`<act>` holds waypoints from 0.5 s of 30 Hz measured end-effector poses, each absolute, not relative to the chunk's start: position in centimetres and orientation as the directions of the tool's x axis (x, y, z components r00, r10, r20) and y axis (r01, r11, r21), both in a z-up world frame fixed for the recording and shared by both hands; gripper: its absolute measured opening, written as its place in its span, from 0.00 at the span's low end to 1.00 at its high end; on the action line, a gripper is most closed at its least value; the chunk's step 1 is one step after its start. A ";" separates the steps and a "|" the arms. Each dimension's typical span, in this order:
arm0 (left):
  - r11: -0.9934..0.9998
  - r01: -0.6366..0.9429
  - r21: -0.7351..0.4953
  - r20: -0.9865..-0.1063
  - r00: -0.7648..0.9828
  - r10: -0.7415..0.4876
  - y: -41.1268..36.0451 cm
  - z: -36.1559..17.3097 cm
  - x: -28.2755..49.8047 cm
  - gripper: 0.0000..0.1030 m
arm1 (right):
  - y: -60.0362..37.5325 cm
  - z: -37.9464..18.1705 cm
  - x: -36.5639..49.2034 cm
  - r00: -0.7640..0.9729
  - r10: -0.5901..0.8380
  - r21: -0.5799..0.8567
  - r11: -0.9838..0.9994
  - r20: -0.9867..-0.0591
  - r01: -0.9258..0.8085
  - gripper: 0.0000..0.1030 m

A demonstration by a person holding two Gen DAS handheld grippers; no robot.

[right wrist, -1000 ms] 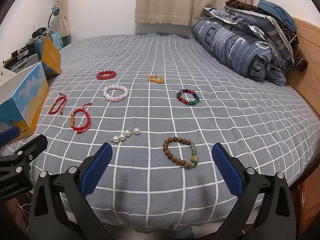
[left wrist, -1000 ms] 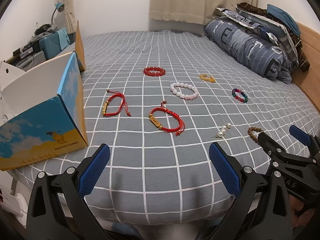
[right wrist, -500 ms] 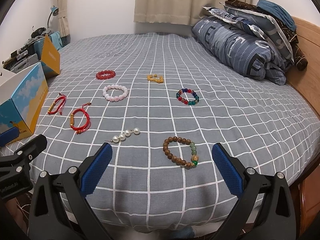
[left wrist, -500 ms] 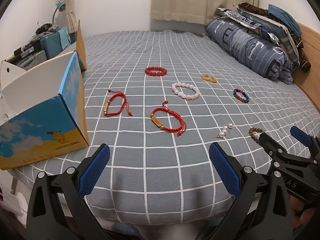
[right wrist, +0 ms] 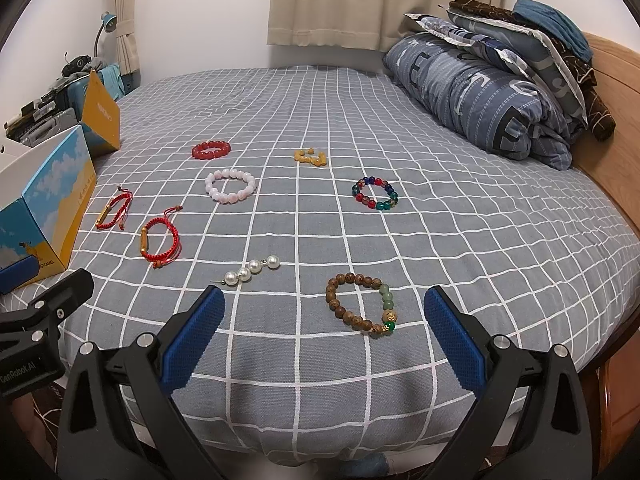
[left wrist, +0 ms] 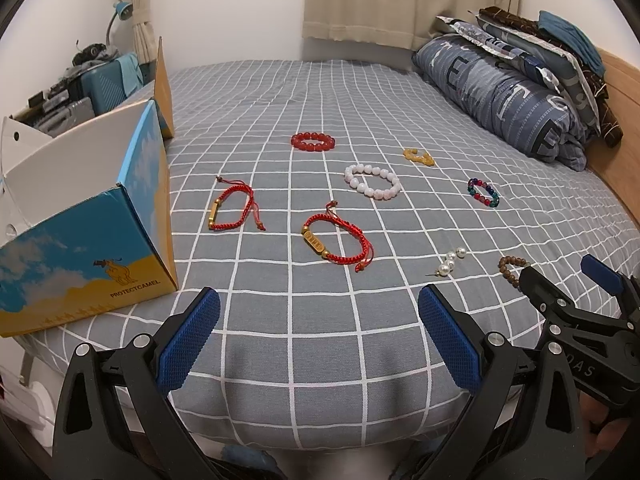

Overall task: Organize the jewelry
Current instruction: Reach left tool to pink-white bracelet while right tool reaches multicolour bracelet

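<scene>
Several pieces of jewelry lie spread on the grey checked bedspread (left wrist: 280,80). Two red cord bracelets (left wrist: 234,208) (left wrist: 338,240) lie nearest the open blue and yellow box (left wrist: 100,216) at the left. Farther back are a red bead bracelet (left wrist: 313,142), a pink bead bracelet (left wrist: 373,181), a yellow piece (left wrist: 418,157) and a multicolour bead bracelet (right wrist: 375,194). A pearl piece (right wrist: 252,270) and a brown wooden bead bracelet (right wrist: 362,304) lie closest to my right gripper (right wrist: 324,336). My left gripper (left wrist: 320,336) hangs over the bed's near edge. Both are open and empty.
A folded blue quilt (right wrist: 480,92) and stacked pillows (right wrist: 532,40) fill the back right by the wooden headboard (right wrist: 612,92). Suitcases and a desk lamp (left wrist: 120,12) stand left of the bed. Curtains (right wrist: 340,0) hang behind. The other gripper shows at each view's side.
Both views have shifted only slightly, with the jewelry sitting a touch higher in the left wrist view. Nothing on the bed has moved and both grippers stay open.
</scene>
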State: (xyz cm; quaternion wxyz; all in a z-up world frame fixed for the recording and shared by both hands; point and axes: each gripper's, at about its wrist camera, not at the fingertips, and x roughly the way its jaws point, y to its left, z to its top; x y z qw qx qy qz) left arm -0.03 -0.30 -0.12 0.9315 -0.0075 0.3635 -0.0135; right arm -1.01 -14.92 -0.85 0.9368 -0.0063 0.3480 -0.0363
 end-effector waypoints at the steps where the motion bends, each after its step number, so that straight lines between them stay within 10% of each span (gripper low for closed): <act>1: 1.000 0.019 -0.024 -0.677 0.735 -0.030 -0.3 -0.1 0.0 0.94 | -14.9 -0.8 -1.0 0.756 -0.074 -0.039 0.997 -0.651 0.064 0.93; 15: 1.000 -0.005 0.005 -0.649 0.761 0.007 -0.6 3.9 2.2 0.94 | -16.0 4.7 -0.3 0.804 -0.092 -0.047 0.996 -0.588 0.080 0.93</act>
